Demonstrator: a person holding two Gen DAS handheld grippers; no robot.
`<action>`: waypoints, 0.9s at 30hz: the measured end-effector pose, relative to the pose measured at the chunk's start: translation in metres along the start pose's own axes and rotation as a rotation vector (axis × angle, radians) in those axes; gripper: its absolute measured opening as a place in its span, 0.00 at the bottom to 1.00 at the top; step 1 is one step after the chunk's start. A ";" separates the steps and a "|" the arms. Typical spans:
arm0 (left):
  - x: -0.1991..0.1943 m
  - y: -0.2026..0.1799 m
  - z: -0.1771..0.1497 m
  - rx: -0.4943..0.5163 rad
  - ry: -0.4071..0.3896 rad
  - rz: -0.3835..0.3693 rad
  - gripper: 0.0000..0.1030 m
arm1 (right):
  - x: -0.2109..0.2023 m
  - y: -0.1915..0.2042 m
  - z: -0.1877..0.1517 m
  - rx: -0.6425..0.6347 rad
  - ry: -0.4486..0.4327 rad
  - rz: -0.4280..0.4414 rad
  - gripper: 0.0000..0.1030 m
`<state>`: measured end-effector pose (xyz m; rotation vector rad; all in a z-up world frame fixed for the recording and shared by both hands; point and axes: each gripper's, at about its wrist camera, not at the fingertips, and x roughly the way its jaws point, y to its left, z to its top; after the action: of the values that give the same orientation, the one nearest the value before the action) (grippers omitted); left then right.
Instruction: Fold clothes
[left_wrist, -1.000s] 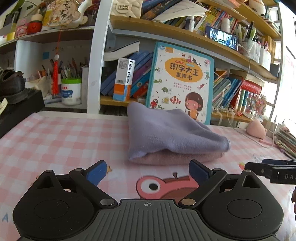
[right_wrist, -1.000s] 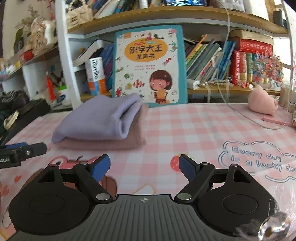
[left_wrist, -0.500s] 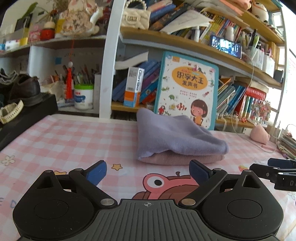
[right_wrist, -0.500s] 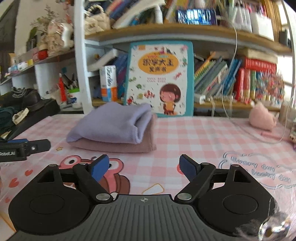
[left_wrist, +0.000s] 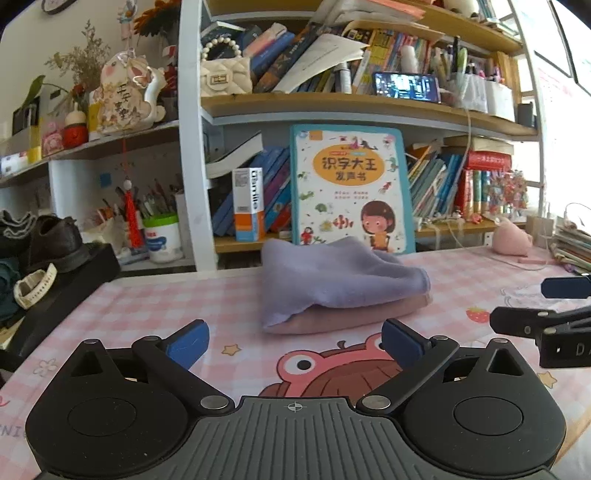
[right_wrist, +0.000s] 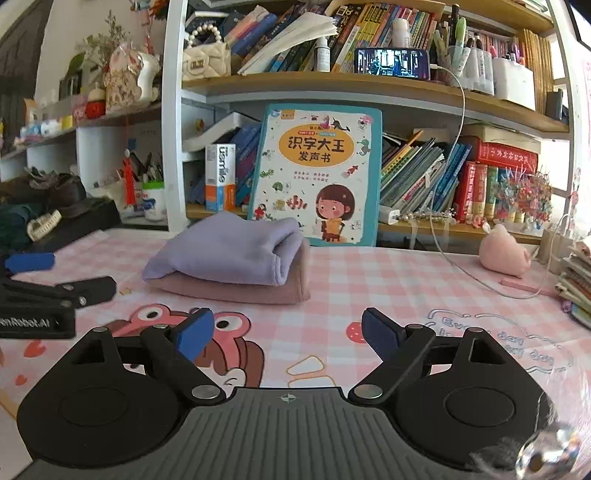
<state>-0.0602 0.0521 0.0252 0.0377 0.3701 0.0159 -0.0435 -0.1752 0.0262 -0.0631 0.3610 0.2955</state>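
A table (right_wrist: 399, 273) under a pink checked cloth with cartoon prints runs back to a wall of shelves (right_wrist: 332, 86). A white upright (left_wrist: 190, 140) divides the shelving; to its right, wooden boards carry crowded rows of books (right_wrist: 417, 173), and a big picture book (right_wrist: 317, 173) stands at the table's back edge. On the upper board a lit phone (right_wrist: 391, 62) leans, a white cable dropping from it to the table. Left of the upright, white shelves hold a pen pot (left_wrist: 162, 238) and ornaments. A black box (left_wrist: 62, 284) with shoes sits at the table's left edge. Bright daylight floods in from the right.
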 end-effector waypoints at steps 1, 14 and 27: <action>0.000 0.000 0.000 0.002 0.005 0.010 0.99 | 0.000 0.002 -0.001 -0.005 0.005 -0.007 0.84; 0.010 -0.002 -0.019 -0.006 0.110 0.070 1.00 | 0.002 0.011 -0.023 0.018 0.052 -0.054 0.95; 0.019 -0.009 -0.020 0.039 0.169 0.047 1.00 | 0.015 0.018 -0.024 -0.030 0.124 -0.081 0.97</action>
<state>-0.0497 0.0442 -0.0002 0.0841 0.5384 0.0582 -0.0437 -0.1568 -0.0019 -0.1256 0.4762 0.2173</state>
